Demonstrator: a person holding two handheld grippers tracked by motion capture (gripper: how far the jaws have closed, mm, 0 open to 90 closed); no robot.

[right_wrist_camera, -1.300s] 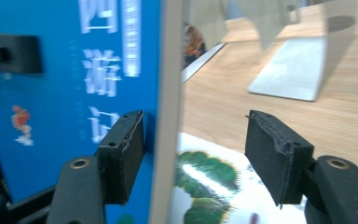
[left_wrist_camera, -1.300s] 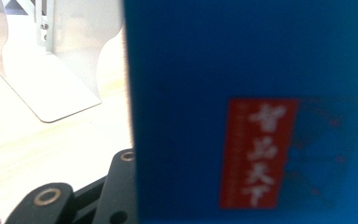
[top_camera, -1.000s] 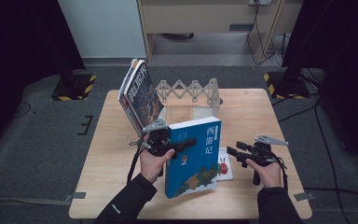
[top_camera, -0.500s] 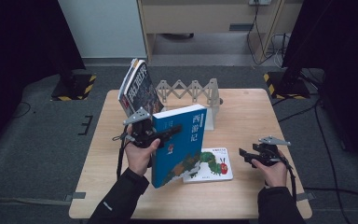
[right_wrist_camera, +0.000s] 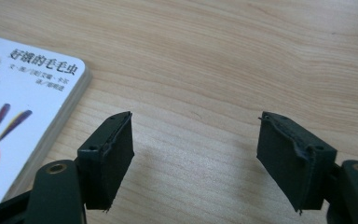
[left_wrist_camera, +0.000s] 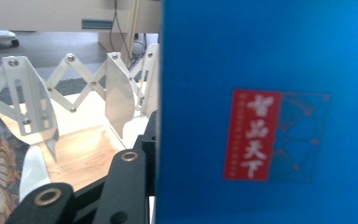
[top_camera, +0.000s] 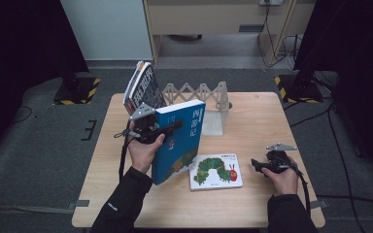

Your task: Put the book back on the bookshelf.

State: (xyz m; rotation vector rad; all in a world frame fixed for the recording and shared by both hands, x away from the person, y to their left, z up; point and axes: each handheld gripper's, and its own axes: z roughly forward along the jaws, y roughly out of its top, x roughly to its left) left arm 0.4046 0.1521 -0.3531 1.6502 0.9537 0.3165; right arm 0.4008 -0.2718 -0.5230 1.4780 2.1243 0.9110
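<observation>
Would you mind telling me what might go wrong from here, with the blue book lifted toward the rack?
1. The left gripper clamps the blue book near one edge, so the heavy book may pivot or slip.
2. The leaning books at the rack's left end could be knocked over as the blue book swings in.
3. The right gripper, open and low beside the caterpillar book, might nudge it.
</observation>
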